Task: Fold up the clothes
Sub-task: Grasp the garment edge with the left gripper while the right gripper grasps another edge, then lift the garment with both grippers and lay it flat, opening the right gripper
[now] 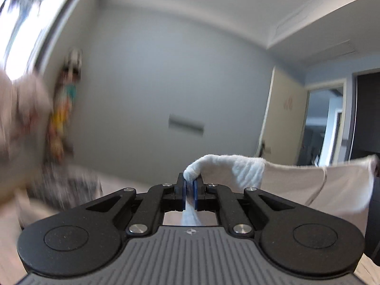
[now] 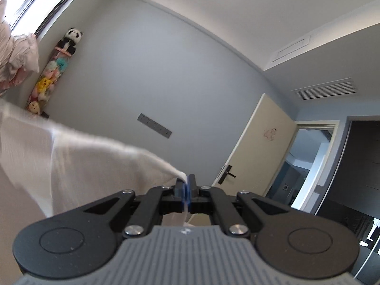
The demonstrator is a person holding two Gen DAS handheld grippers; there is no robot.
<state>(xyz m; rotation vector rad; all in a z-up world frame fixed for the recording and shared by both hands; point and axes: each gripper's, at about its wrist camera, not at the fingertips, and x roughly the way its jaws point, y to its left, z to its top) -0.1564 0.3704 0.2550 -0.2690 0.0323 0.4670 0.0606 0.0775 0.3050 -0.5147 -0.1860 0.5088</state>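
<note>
While both grippers point up toward the wall and ceiling, a white garment (image 2: 78, 166) hangs stretched in the air between them. The left gripper (image 1: 189, 182) has its jaws closed down on a bunched corner of the cloth, which bulges out at 12 o'clock above the tips and runs off toward 3 o'clock. The right gripper (image 2: 186, 183) is likewise clamped narrow on a thin pinch of fabric, the sheet fanning away toward 9 o'clock.

The likeliest trouble, as I judge it, is a slip on the right side: only a small tip of cloth shows between those jaws, and a sharp tug or shake could pull it free and drop that edge. Blur on the left view's side suggests quick motion, which would add to that risk. Uneven tension could also leave the fold crooked.

No basket, drawer or box shows in either view, so nothing can be said of contents. A heap of pale laundry (image 2: 16, 57) sits at 10 o'clock, beside a hanging row of soft toys (image 2: 54, 68).
</note>
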